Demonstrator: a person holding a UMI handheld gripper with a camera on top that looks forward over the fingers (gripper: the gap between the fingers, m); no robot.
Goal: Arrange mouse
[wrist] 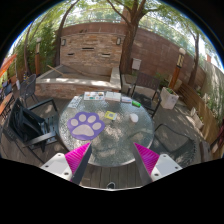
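Gripper (113, 160) hovers open and empty before the round glass counter (120, 145). The small pale mouse (133, 118) apparently lies beyond a purple paw-print mat (86, 124); clutter nearby risks misgrasp.

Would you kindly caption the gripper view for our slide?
Open gripper hovers before a round glass patio table bearing a purple paw-print mat, brick wall behind.
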